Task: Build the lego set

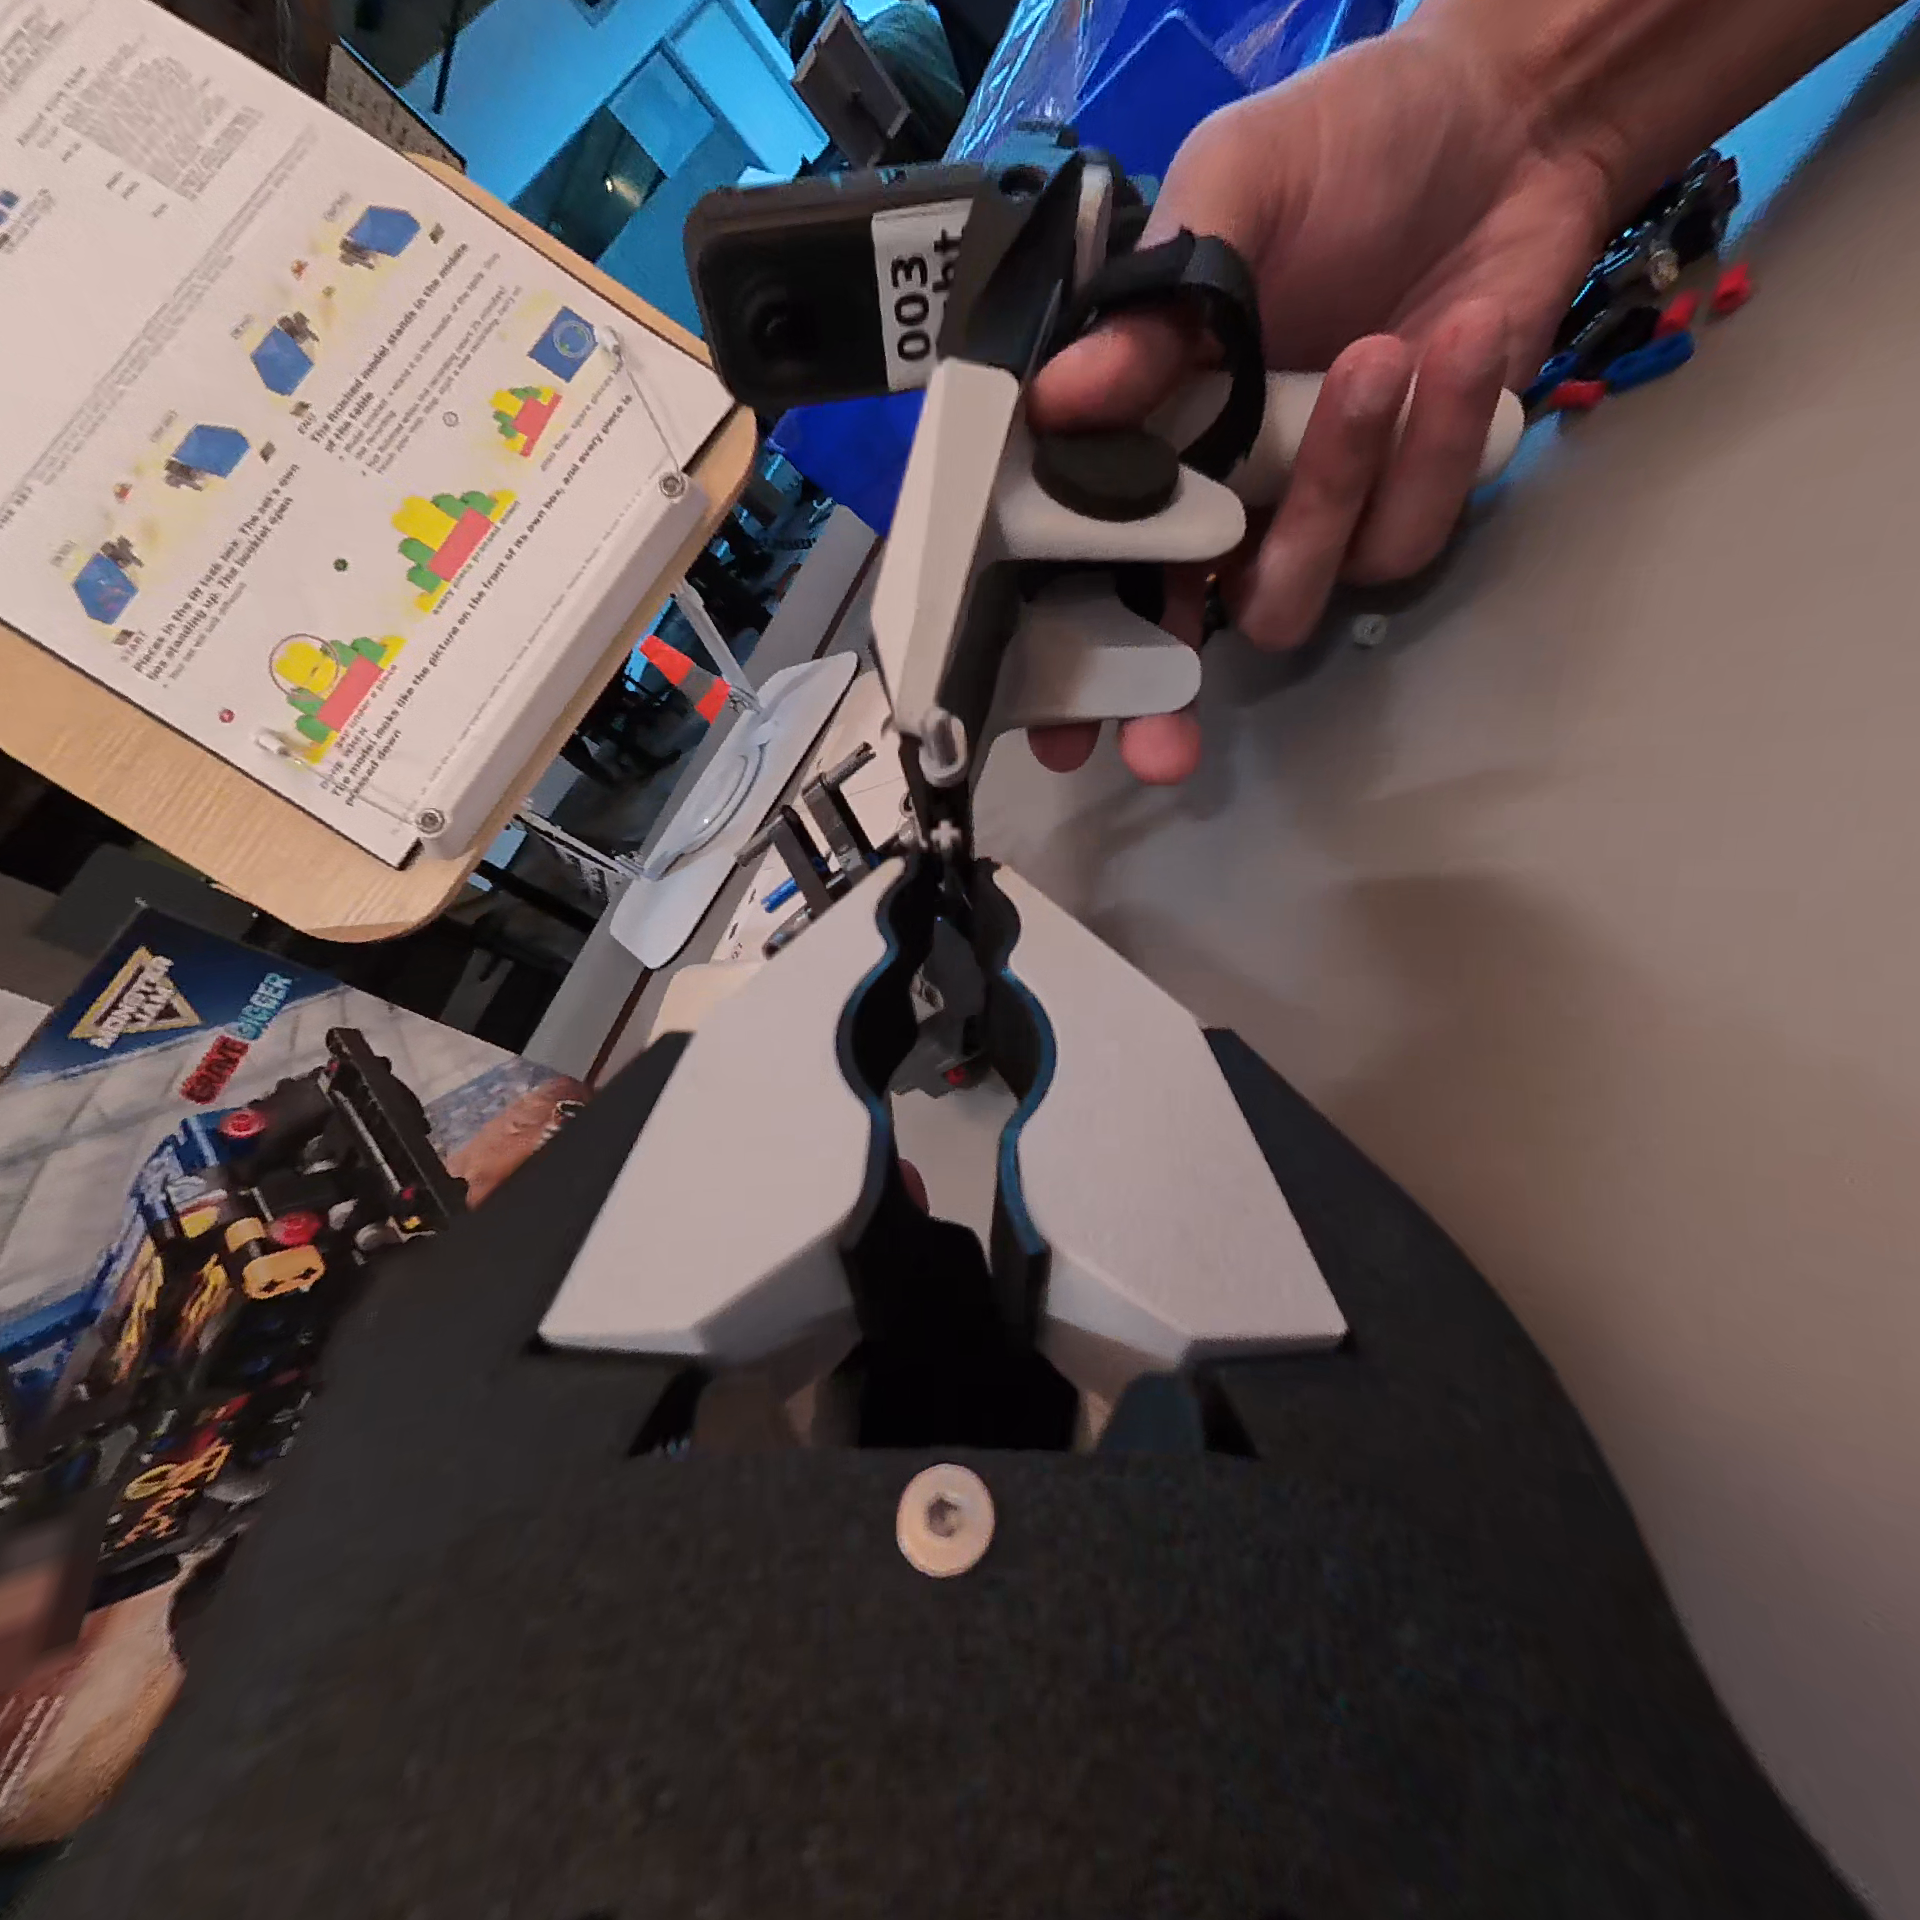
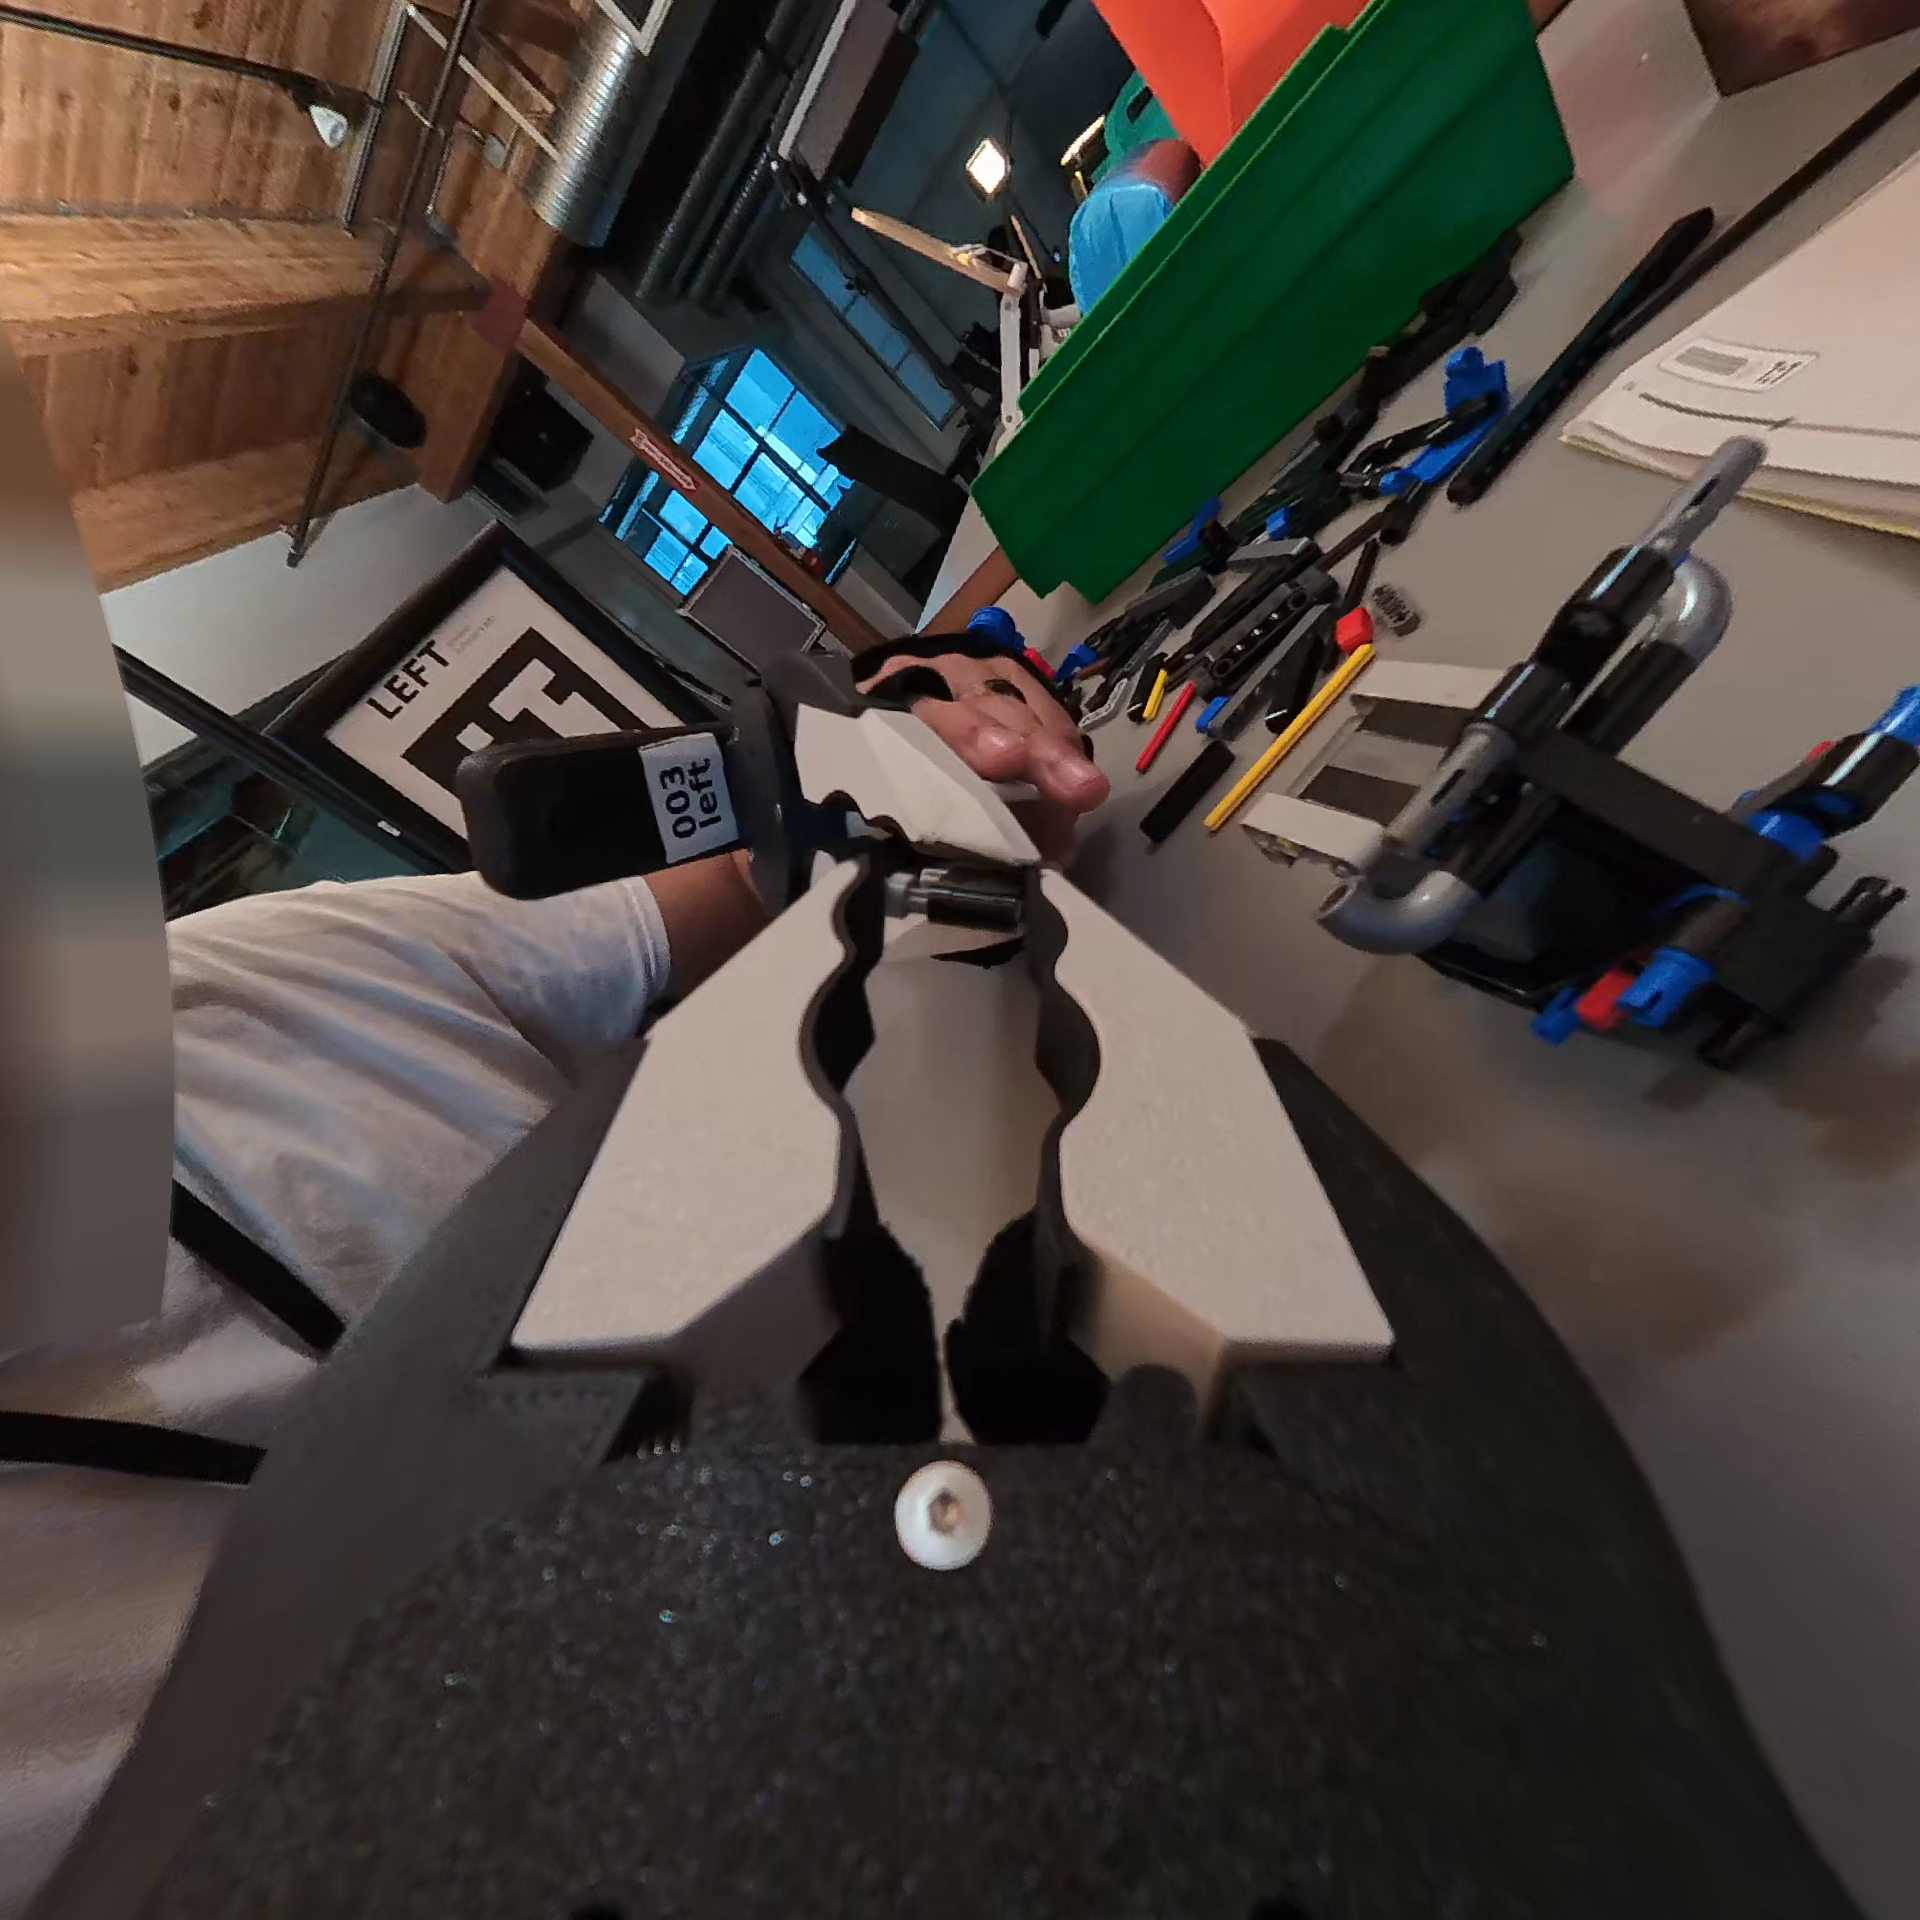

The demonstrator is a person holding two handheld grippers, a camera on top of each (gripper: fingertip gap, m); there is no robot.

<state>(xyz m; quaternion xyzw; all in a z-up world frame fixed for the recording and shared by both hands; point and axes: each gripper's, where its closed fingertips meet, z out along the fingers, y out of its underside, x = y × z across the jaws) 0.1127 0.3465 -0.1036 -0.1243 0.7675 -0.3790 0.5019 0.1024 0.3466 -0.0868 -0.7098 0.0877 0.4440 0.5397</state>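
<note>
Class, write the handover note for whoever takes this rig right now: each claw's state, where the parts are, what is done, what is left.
Left claw: shut on a small black-and-grey subassembly.
Right claw: shut on a short grey-and-black pin piece, tips meeting the left's.
Partly built chassis stands on the table; loose pieces lie by the green bin. Box sits by the left claw.
Done: chassis started.
Left: join the held parts, then likely fit them to the chassis.

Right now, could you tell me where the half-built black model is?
In the right wrist view, the half-built black model sits on the grey table at right, beside the scattered loose pieces.
</note>
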